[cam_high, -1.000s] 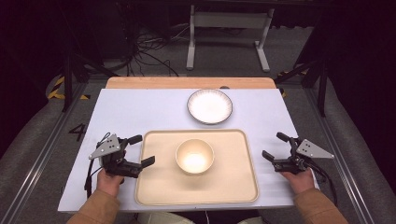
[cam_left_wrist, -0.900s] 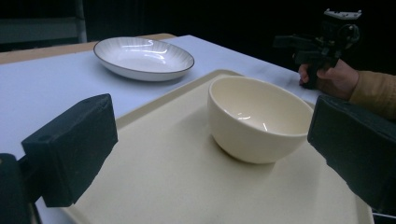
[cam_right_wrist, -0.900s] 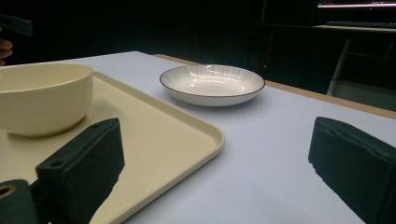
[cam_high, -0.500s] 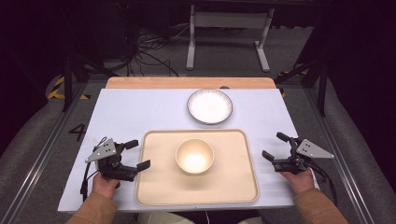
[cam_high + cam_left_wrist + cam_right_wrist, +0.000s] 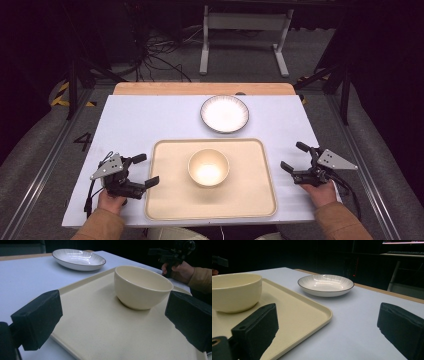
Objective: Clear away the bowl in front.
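Holding both tools spread wide and empty, we are flanking the cream tray [image 5: 165, 200] on the white table [image 5: 135, 120]: the left gripper [image 5: 142, 171] is sitting at the tray's left edge, its near jaw just over the rim, and the right gripper [image 5: 296, 157] is waiting just off the tray's right edge, apart from it. The cream bowl [image 5: 208, 167] is standing upright near the middle of the tray, empty as far as we can see into it, and in the left gripper view it [image 5: 141, 286] is sitting straight ahead between the jaws but not yet reached. We are judging the bowl to be glazed ceramic: stiff, fairly weighty, slick and liable to chip, so we are favouring a pinch across the rim wall, one pad inside and one outside, rather than a squeeze on the rounded body. The tray looks rigid and light; its raised lip is something we are needing to clear when lifting out. A ribbed plate [image 5: 224, 113] is lying beyond the tray, near its far edge, and the table to the left and right of the plate is offering open room.
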Available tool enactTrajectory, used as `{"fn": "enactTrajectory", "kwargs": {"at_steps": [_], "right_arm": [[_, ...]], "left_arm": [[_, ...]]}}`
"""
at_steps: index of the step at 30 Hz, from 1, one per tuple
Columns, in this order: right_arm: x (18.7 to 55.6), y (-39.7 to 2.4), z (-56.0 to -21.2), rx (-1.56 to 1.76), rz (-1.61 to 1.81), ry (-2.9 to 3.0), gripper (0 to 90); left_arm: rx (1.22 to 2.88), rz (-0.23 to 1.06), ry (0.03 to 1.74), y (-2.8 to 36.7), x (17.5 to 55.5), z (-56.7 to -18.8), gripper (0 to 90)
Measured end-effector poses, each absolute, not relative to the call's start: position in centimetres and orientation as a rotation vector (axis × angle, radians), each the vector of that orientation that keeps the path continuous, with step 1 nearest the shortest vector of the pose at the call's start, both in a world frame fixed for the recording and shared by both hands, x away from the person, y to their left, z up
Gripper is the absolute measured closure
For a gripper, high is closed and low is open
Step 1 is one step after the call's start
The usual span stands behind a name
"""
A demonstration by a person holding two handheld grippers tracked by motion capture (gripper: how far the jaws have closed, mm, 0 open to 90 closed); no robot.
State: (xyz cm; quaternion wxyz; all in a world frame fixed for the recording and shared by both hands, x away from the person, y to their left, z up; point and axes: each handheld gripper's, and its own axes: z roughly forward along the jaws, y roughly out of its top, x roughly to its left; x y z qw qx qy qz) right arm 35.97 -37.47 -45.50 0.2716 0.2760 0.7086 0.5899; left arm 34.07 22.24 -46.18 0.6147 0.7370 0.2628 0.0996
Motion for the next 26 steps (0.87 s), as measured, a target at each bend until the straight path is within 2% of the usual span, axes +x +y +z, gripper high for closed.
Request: {"fn": "enactTrajectory", "kwargs": {"at_steps": [6, 26], "right_arm": [[35.96, -37.47, -45.50, 0.740, 1.587, 1.907, 3.5], [35.95, -37.46, -45.50, 0.740, 1.588, 1.907, 3.5]], "left_arm": [[1.667, 0.208, 0.613, 22.20, 33.77, -46.53, 1.9], [1.738, 0.230, 0.581, 21.59, 33.57, -46.53, 1.7]]}}
